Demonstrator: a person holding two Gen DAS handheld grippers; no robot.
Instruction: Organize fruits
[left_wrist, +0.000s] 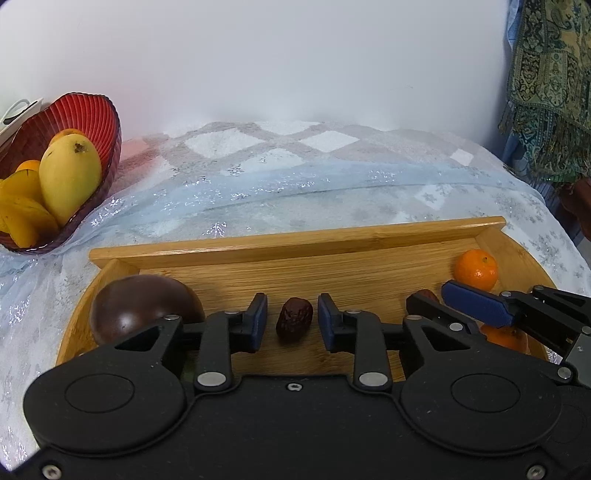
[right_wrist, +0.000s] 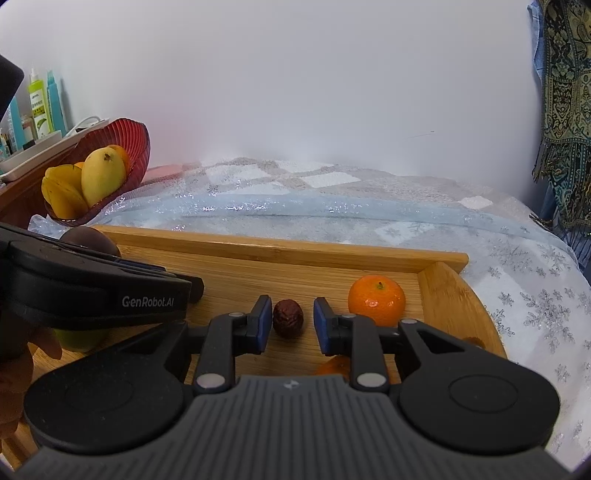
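A wrinkled red date (left_wrist: 294, 318) lies on the bamboo tray (left_wrist: 295, 243) between the parted, untouching fingers of the left gripper (left_wrist: 291, 322), its long axis running away from the camera and leaning slightly right. In the right wrist view another date (right_wrist: 288, 318) sits the same way between the spread fingers of the right gripper (right_wrist: 289, 325), a mandarin (right_wrist: 376, 301) just beside it to the right. A dark passion fruit (left_wrist: 142, 308) sits at the tray's left end, bare board stretches to the back rim, and the red bowl (left_wrist: 99, 114) of mangoes (left_wrist: 70, 177) stands well apart on the tablecloth (left_wrist: 295, 177).
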